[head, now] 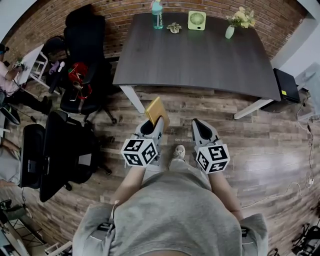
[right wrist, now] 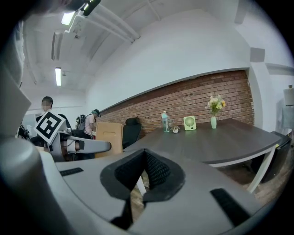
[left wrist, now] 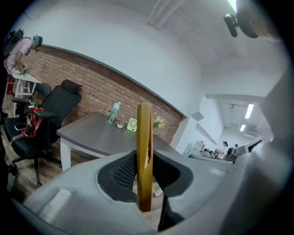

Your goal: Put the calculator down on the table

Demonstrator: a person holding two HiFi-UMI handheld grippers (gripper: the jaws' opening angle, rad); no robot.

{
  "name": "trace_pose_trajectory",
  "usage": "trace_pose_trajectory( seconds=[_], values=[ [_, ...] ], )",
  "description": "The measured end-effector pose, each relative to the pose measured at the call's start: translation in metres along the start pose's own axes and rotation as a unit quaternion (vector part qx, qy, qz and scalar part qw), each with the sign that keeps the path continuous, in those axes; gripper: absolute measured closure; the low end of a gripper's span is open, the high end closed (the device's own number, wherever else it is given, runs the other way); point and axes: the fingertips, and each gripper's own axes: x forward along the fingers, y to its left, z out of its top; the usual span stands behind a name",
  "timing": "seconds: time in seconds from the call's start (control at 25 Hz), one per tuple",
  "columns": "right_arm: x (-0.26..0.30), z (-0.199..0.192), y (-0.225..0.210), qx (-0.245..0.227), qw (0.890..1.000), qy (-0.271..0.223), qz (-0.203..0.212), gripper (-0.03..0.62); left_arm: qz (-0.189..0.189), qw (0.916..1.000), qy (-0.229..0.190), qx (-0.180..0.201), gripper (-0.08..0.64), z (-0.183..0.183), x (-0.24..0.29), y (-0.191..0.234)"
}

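Note:
The calculator [head: 157, 111] is a flat tan slab standing on edge above the wooden floor, and my left gripper [head: 156, 122] is shut on its lower part. In the left gripper view the calculator [left wrist: 144, 137] shows edge-on between the black pads [left wrist: 123, 173]. The right gripper view shows its broad tan face [right wrist: 109, 135] at the left. My right gripper [head: 202, 131] is beside the left one, shut and empty, its pads [right wrist: 158, 170] meeting. The dark grey table [head: 200, 60] lies ahead of both grippers, short of their tips.
Along the table's far edge stand a water bottle [head: 157, 15], a small green fan [head: 196, 20], a vase of flowers [head: 239, 21] and a small ornament [head: 174, 27]. Black office chairs [head: 82, 65] crowd the left. A black box [head: 286, 85] sits on the floor at right.

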Motion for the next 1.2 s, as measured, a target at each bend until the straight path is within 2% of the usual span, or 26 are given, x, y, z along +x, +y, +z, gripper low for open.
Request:
trace_pose_trajectory(
  seconds=[0.6,1.2],
  values=[
    [0.084,0.035,-0.080,-0.016,0.999,0.002,0.035,0.589,0.019,0.9997,-0.016,-0.006,0.474,0.036,0.108,0.016],
    [0.116,0.049,-0.125,-0.018,0.998,-0.001,0.053,0.590,0.029,0.9991,-0.029,-0.005,0.474,0.050,0.163,0.013]
  ],
)
